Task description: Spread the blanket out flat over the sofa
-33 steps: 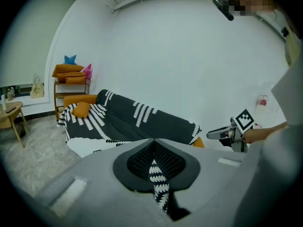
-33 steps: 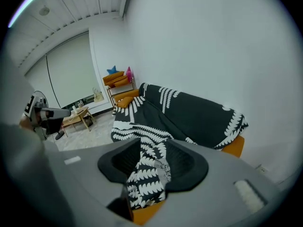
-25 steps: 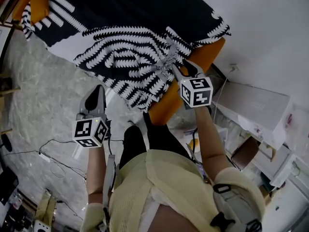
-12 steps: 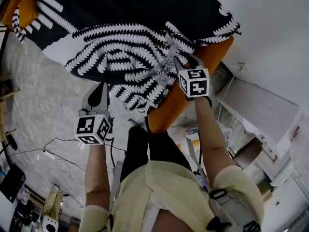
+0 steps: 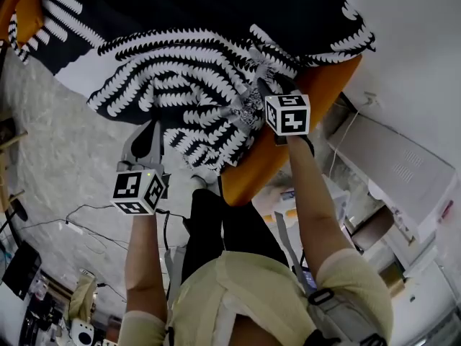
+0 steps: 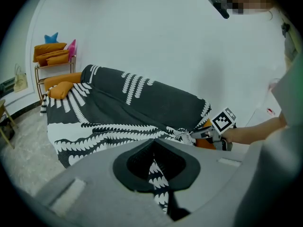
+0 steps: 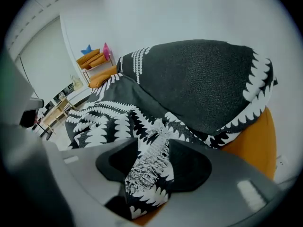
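Note:
A black-and-white patterned blanket (image 5: 194, 63) lies draped over the orange sofa (image 5: 317, 85), and its front edge hangs down toward the floor. My left gripper (image 5: 150, 132) is at that hanging edge, shut on a narrow strip of the blanket (image 6: 154, 169). My right gripper (image 5: 265, 96) is at the sofa's front right corner. A bunched, fringed fold of blanket (image 7: 147, 169) fills its gap. Its jaws have just been opening, and the fold still touches both pads. The left gripper view shows the right gripper (image 6: 203, 134) at the blanket's far corner.
Cables (image 5: 79, 225) trail over the marble floor at the left. A white unit (image 5: 403, 171) and clutter stand to the right of the sofa. A shelf with orange cushions (image 6: 54, 56) stands beyond the sofa's far end. The person's legs (image 5: 223, 215) are against the sofa front.
The right gripper has moved in toward the sofa's front corner with the bunched cloth. The left gripper has stayed at the hanging edge. More of the blanket now lies over the seat.

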Motion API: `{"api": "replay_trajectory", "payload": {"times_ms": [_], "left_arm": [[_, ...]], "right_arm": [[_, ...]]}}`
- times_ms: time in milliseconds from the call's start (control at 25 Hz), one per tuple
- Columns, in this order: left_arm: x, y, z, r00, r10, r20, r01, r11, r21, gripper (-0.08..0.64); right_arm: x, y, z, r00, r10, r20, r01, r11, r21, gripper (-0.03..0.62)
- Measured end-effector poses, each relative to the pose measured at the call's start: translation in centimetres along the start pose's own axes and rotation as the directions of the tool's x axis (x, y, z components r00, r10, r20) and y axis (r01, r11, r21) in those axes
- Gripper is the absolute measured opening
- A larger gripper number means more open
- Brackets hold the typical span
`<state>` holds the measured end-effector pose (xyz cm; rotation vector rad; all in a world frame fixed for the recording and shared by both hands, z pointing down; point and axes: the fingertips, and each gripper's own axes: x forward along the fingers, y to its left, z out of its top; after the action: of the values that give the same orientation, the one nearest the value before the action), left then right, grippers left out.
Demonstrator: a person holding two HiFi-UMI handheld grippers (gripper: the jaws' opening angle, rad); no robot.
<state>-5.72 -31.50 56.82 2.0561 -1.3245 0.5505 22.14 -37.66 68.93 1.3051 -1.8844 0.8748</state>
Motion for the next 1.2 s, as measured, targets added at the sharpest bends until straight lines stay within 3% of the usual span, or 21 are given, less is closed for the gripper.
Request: {"api": "replay_trajectory", "payload": {"times_ms": [640,920,1200], "left_arm": [[3.1,0.6,-2.0,0.999,-0.003,-0.033,0.004,1.0,0.011,0.003],[3.0,0.8,-2.4,0.999,0.001,-0.038,-0.001,1.0,0.006,0.003],[2.1,1.1,-3.3,0.999,0.014,-0.043,-0.014,1.0,-0.001,0.003]], "right_arm": [[5.2,-1.6,-1.5,0.998,-0.044,-0.052,0.049,0.994,0.095,0.252],[6.5,-1.3,-2.0,0.998,0.009,-0.066,0.002,0.985,0.172,0.251],[6.4,0.2,-2.5,0.996,0.04,-0.076,-0.03,0.991,0.127,0.225]]}}
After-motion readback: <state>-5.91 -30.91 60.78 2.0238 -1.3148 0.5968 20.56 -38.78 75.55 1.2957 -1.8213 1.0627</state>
